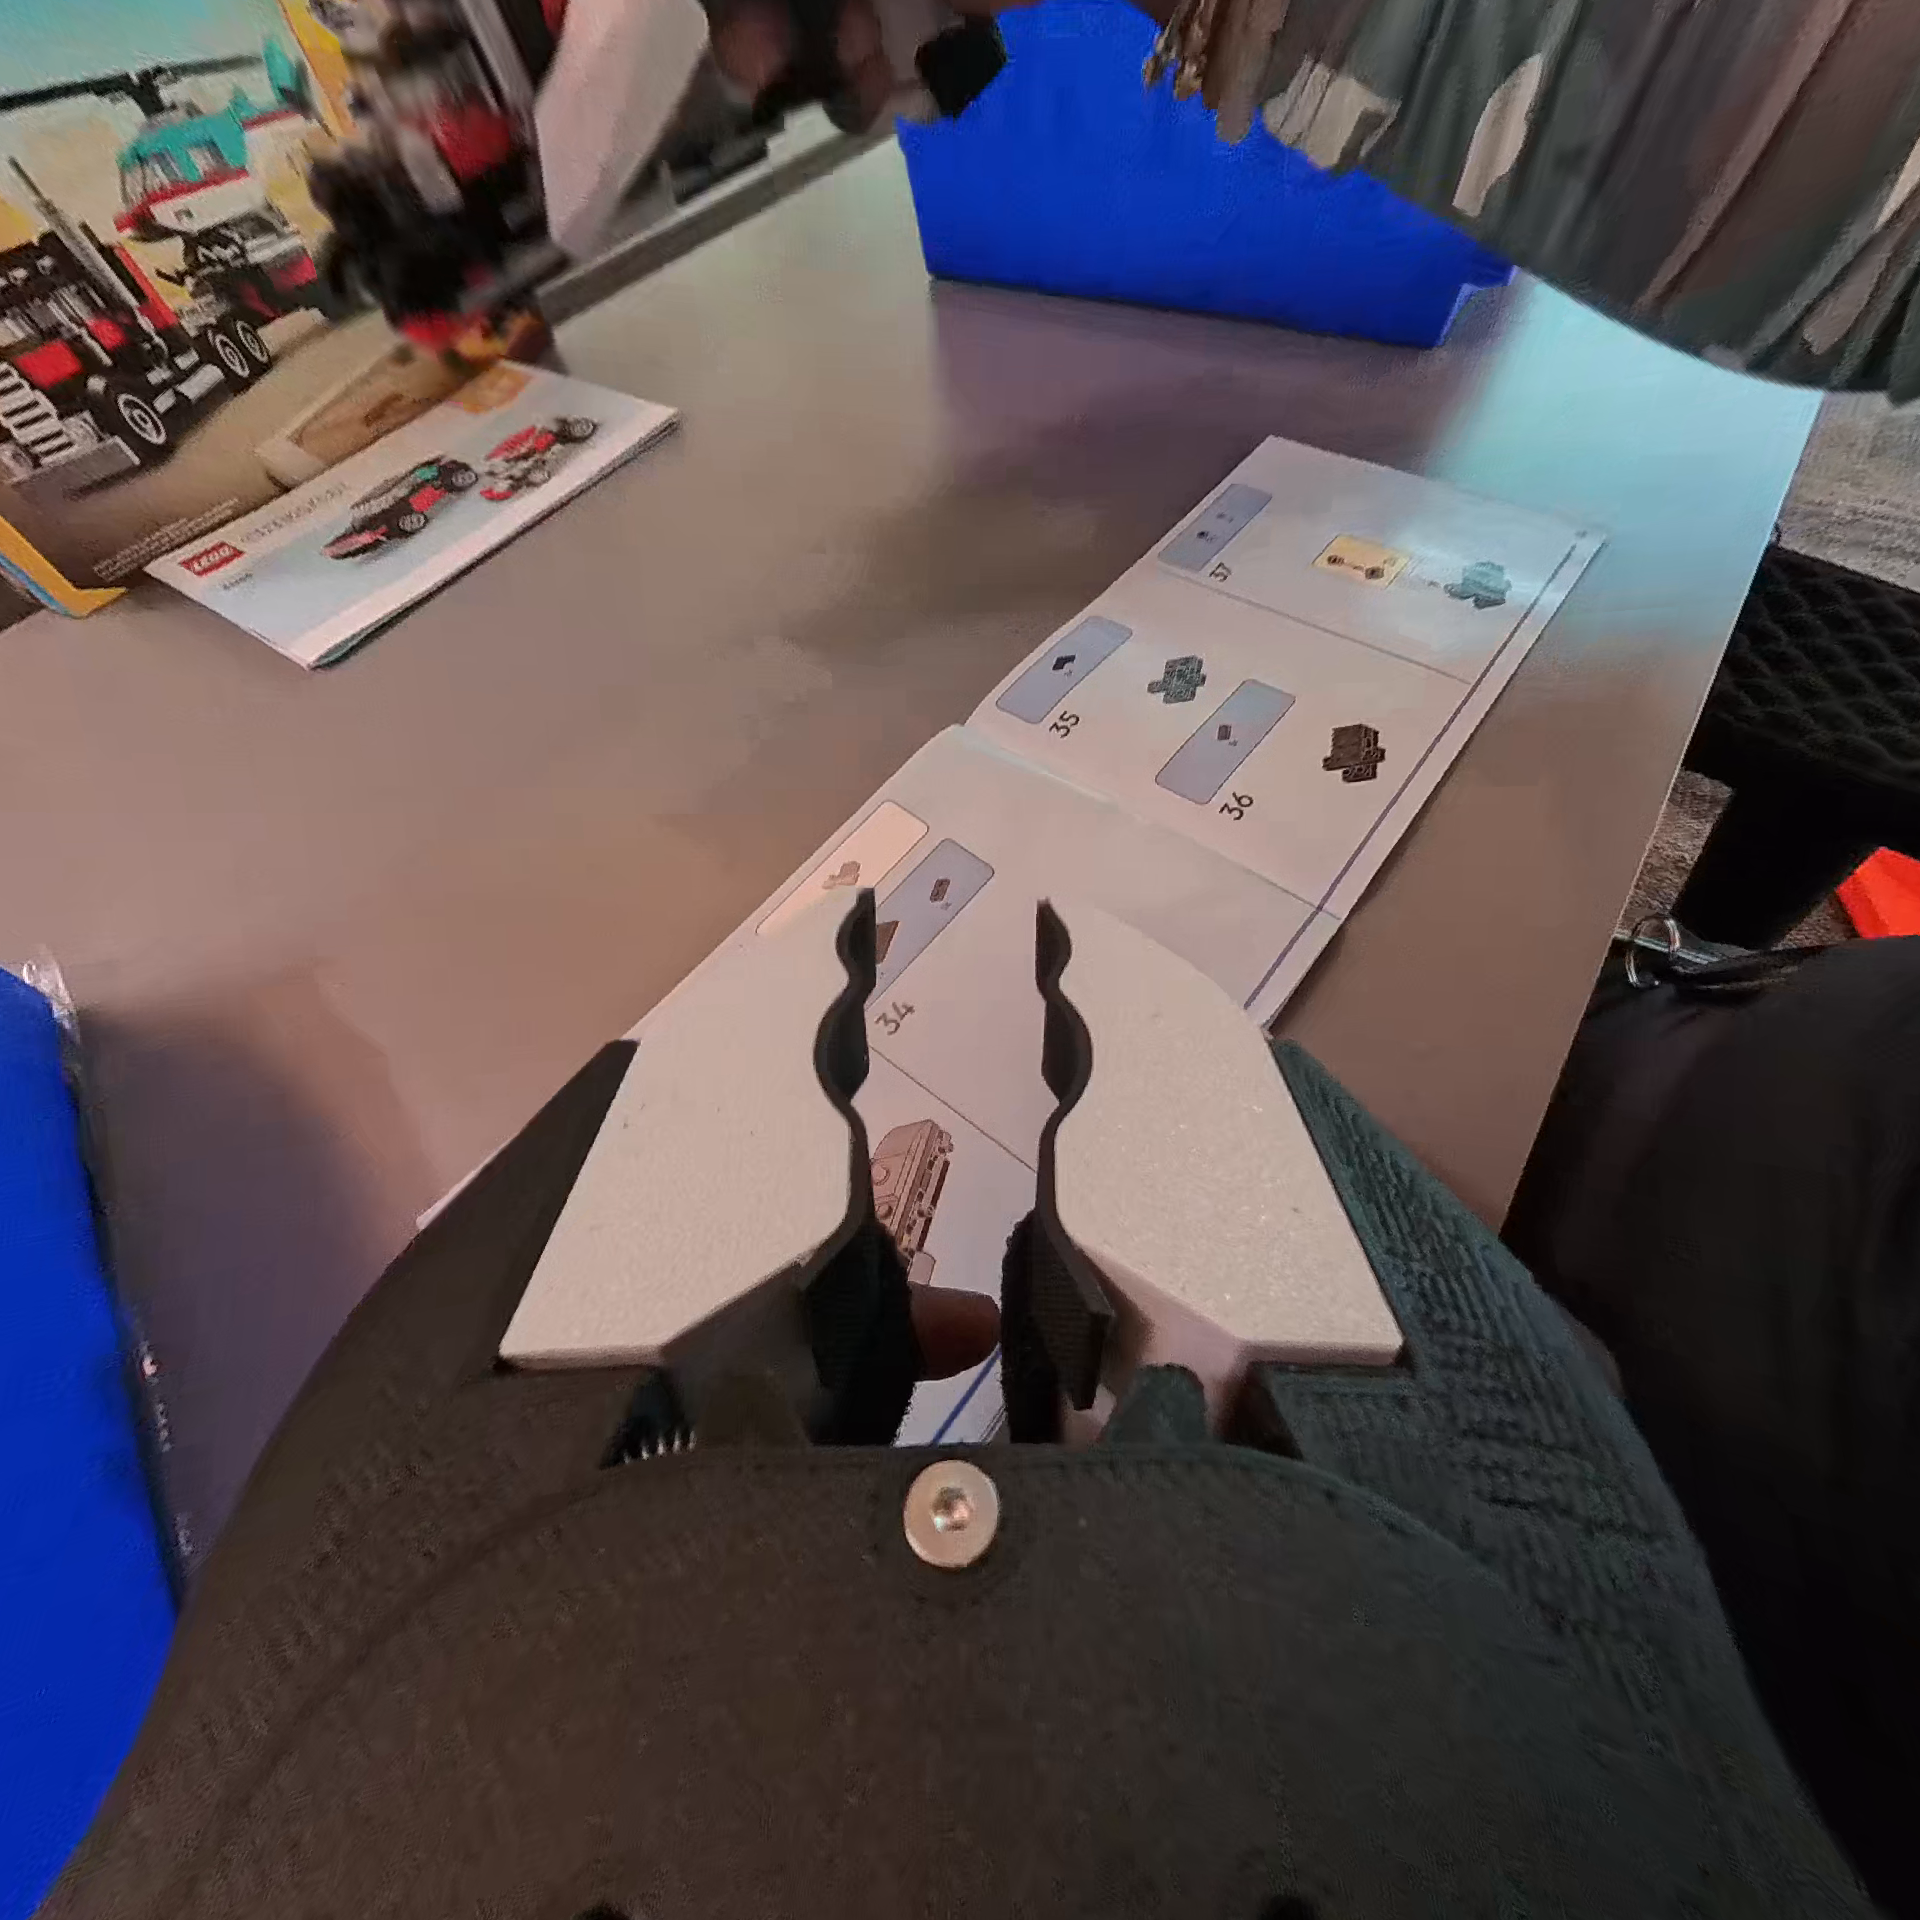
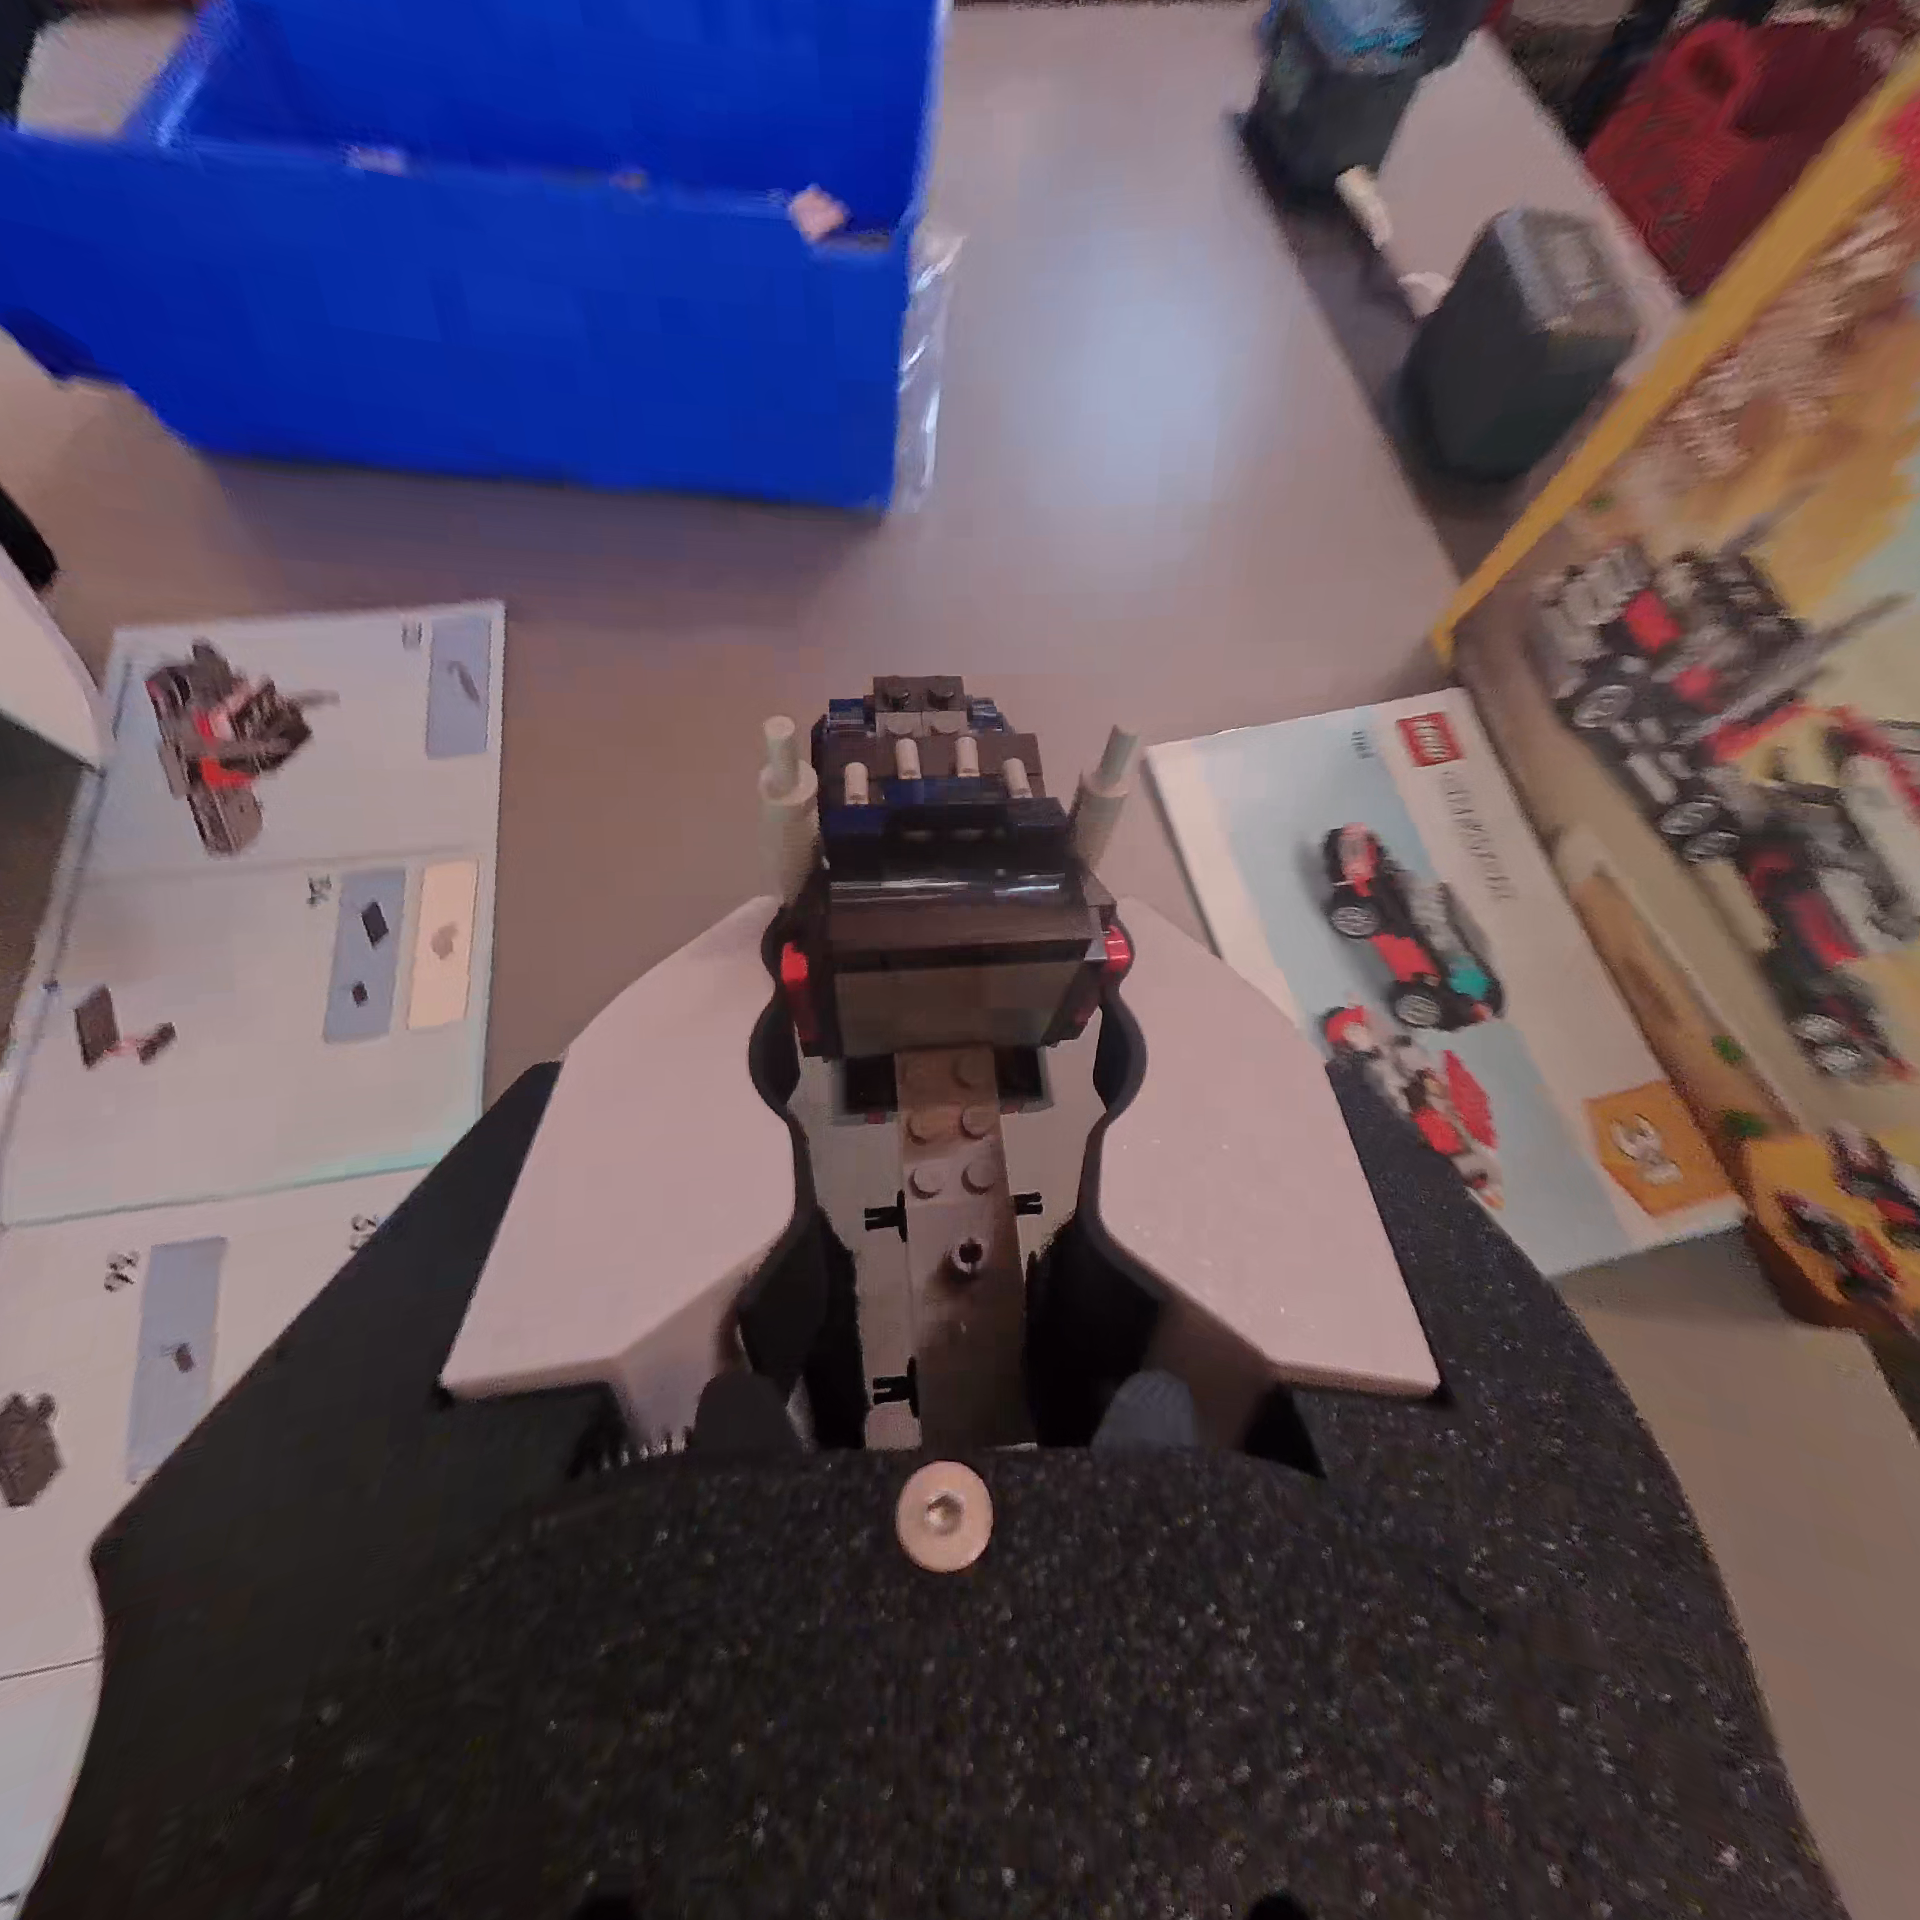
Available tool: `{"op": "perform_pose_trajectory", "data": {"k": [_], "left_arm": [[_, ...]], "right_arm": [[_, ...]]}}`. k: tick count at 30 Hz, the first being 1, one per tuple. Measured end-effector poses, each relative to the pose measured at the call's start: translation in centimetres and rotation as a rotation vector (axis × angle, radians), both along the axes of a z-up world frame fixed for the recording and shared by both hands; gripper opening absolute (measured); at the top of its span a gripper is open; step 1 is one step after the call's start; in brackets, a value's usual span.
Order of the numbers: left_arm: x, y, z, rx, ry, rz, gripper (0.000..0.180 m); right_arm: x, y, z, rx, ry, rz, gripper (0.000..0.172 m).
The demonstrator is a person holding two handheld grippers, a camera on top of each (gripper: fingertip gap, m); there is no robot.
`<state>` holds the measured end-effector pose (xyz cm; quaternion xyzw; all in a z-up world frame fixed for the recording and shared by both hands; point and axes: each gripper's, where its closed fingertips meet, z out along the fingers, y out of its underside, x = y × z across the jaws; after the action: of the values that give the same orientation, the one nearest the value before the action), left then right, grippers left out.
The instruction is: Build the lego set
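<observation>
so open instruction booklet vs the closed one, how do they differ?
The open instruction booklet lies spread flat showing step pages with small part diagrams; the closed booklet shows only its cover with pictured cars. The open one lies left of the right gripper, which grips a black brick truck model; the closed one lies right, beside the set box. Both are pale and rest on the grey table.

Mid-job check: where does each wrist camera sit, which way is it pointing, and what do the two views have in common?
Left wrist view: on the left gripper, facing forward and down over the open instruction booklet; its jaws are apart and empty.
Right wrist view: on the right gripper, facing across the grey table; its fingers are shut on a black brick truck.
Shared: open booklet, closed booklet, blue bin, toy box.
</observation>
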<state>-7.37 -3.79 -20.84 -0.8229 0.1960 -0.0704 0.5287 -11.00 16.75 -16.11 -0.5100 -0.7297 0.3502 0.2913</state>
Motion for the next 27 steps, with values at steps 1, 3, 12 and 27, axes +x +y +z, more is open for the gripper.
{"op": "perform_pose_trajectory", "data": {"k": [1,3,12,27], "left_arm": [[0.1,0.0,0.1,0.008,-0.005,-0.005,0.03],[0.6,-0.1,0.2,0.024,-0.025,-0.023,0.03],[2.0,0.3,0.4,0.106,-0.08,-0.035,0.03],[2.5,-0.4,0.8,0.082,-0.045,-0.085,0.031]], "right_arm": [[0.3,0.5,1.3,-0.015,0.019,-0.028,0.055],[0.9,1.1,4.4,-0.052,0.06,-0.075,0.055],[4.5,0.5,15.4,-0.077,0.152,-0.138,0.055],[5.7,-4.8,12.2,-0.035,0.122,0.037,0.055]]}}
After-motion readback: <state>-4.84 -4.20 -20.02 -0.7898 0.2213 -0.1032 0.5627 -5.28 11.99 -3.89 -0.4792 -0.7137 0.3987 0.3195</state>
